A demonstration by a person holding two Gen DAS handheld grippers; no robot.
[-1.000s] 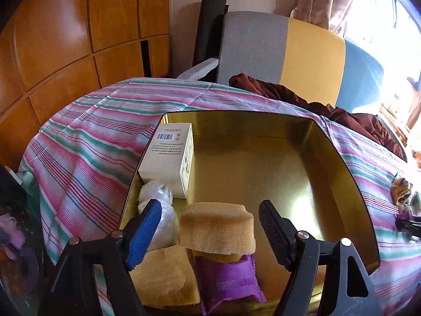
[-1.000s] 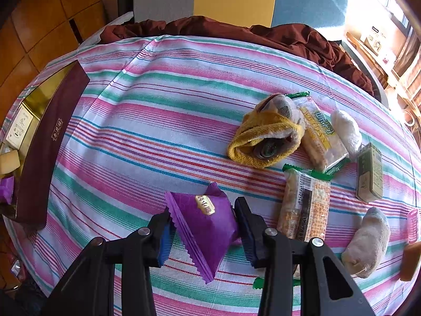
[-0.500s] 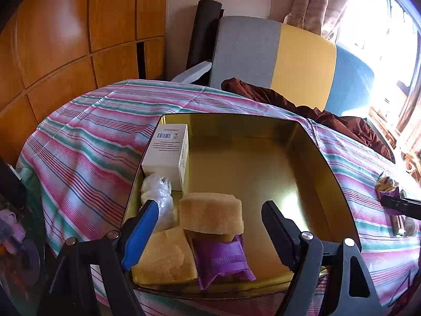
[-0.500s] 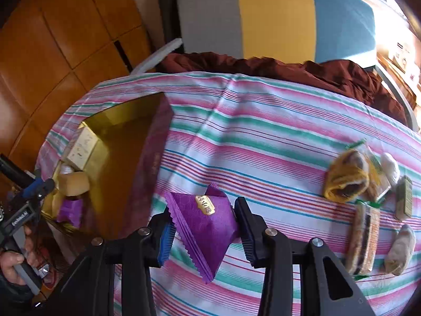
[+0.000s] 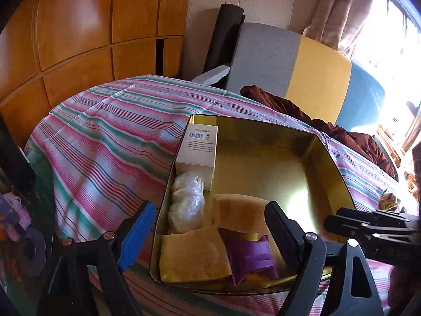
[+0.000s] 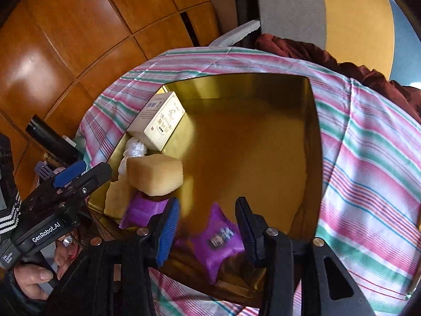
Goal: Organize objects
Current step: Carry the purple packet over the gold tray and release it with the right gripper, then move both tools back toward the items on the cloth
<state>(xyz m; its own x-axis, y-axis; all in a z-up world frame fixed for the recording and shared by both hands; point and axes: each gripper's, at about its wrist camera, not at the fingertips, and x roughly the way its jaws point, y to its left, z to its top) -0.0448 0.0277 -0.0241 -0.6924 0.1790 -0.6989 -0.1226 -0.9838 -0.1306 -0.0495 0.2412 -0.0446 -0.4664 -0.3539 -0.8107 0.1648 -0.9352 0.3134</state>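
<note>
- Right wrist view showed the right tongs over the gold tin, jaws just easing apart around the purple packet.
- Left tongs stood wide and empty at the tin's near edge.

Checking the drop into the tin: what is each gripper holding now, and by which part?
Right gripper: the purple packet sits between its jaws, blurred; a pinch on its sides cannot be confirmed. Left gripper: nothing, jaws open.

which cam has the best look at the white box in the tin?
Right wrist: the white box shows its printed front and barcoded top, unblocked, in the gold tin's far-left corner. Left wrist shows only its barcoded top and one plain end, foreshortened.
</note>
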